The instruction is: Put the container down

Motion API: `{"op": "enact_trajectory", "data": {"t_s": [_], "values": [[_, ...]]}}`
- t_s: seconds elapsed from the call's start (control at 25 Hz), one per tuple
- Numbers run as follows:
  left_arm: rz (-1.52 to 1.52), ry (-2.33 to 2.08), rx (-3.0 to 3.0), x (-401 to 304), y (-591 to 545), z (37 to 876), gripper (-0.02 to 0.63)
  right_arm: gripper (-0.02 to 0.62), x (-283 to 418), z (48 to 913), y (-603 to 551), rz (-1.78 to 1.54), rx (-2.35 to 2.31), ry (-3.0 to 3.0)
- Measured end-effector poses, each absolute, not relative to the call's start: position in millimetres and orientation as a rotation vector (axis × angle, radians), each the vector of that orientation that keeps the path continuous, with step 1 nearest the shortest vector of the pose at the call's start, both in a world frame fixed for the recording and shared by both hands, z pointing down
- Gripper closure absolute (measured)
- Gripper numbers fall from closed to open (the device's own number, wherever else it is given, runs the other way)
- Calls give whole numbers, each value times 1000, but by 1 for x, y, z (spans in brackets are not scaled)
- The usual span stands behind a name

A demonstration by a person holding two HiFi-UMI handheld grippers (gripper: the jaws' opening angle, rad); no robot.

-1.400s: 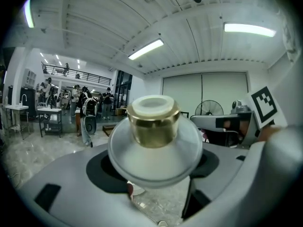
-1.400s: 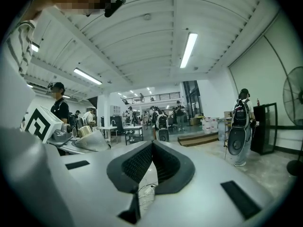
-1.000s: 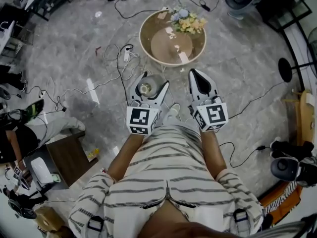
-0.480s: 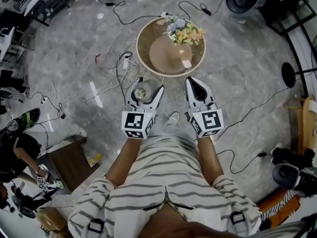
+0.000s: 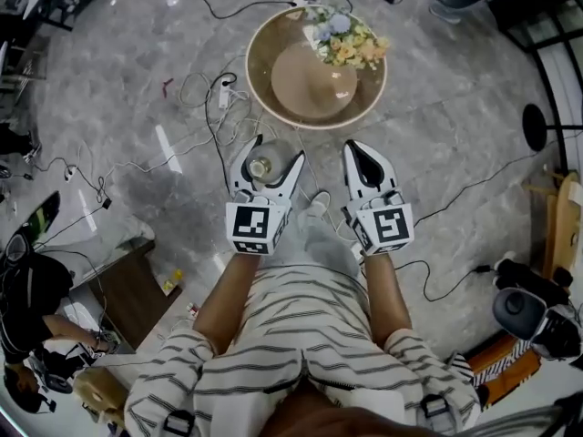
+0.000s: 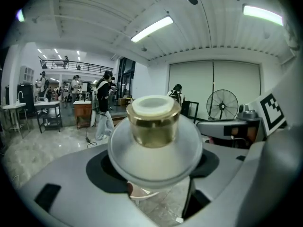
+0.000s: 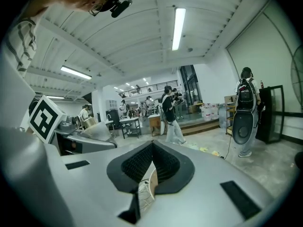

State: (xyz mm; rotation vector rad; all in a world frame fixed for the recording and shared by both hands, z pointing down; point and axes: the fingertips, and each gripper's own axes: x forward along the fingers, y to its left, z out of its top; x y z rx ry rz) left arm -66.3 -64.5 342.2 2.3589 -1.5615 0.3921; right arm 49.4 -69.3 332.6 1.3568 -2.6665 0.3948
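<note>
The container [image 5: 261, 165] is a small frosted-white jar [image 6: 154, 148] with a gold collar and a white cap. My left gripper [image 5: 266, 164] is shut on it, and the black pads press its body from both sides [image 6: 156, 174]. It is held in the air above the floor, just short of the round wooden table [image 5: 264, 39]. My right gripper [image 5: 363, 158] hangs beside it, shut, pads together with nothing between them [image 7: 150, 167]. In the right gripper view the left gripper and the jar [image 7: 97, 129] show at the left.
A bunch of flowers [image 5: 346, 42] and a tan mat [image 5: 310, 82] lie on the round table. Cables and a power strip [image 5: 223, 92] trail over the grey floor at the left. There is a low brown table [image 5: 127, 289] at lower left and a black stand base [image 5: 534, 127] at right.
The view has drifted over the floor as the person moves. The round table looks a little larger. Both grippers keep their pose, the jar still in the left one.
</note>
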Motion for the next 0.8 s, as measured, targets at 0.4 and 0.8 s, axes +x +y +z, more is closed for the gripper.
{"op": "enact_trajectory", "data": {"t_s": [0.4, 0.8], "values": [[423, -1476, 2346, -93, -127, 410, 276, 586, 12, 405, -124, 450, 1352, -2608], [506, -1410, 2326, -102, -189, 508, 276, 587, 7, 490, -164, 533, 1369, -2516]]}}
